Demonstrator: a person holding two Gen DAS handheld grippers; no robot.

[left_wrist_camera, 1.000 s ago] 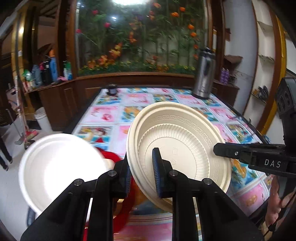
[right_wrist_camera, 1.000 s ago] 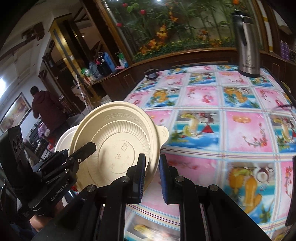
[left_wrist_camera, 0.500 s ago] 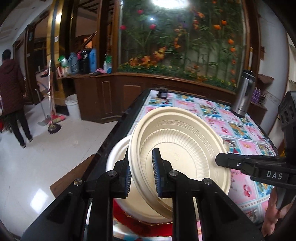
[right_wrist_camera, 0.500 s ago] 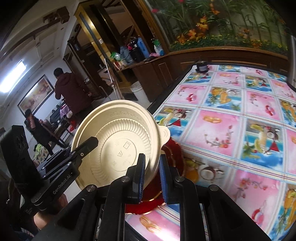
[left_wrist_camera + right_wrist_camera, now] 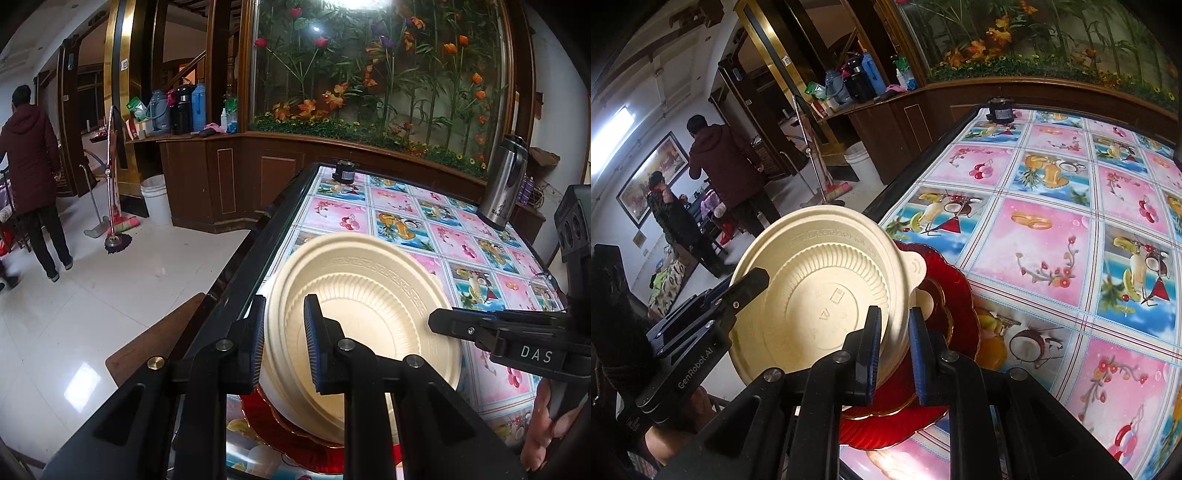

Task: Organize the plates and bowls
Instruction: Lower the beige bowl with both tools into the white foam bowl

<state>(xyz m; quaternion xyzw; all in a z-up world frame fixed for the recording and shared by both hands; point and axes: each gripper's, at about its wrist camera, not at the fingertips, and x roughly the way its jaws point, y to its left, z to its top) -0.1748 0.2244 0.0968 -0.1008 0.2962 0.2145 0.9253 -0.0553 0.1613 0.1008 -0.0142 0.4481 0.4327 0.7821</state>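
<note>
Holding: the cream bowl [image 5: 369, 325] is held by two grippers at once, on edge, tipped up off the table.
Left gripper [image 5: 284, 345]: its jaws are closed on the near rim of the bowl; one blue pad is seen inside the bowl and one behind it.
Right gripper [image 5: 892, 345]: its jaws are closed on the rim too, near the small tab handle [image 5: 916, 267]; one pad is on the bottom side of the bowl and one on the far side.
Which way the bowl faces: the hollow side is turned to the left wrist camera, and the ribbed bottom is turned to the right wrist camera.
Just below the jaws: a red plate [image 5: 955, 295] is seen lying flat on the table edge, right under the bowl. Whether the bowl's low edge is touching it cannot be told.
What the next move turns on: the bowl is judged to need tipping down flat, hollow side up, so it can be set on the red plate. Both grippers are equally close, since both are on the rim.
Farther out: the table cloth [image 5: 1052, 236] with fruit pictures is spread past the plate.
Farthest: a steel flask [image 5: 504, 181] and a small dark jar [image 5: 345, 171] are seen at the far end of the table.
</note>
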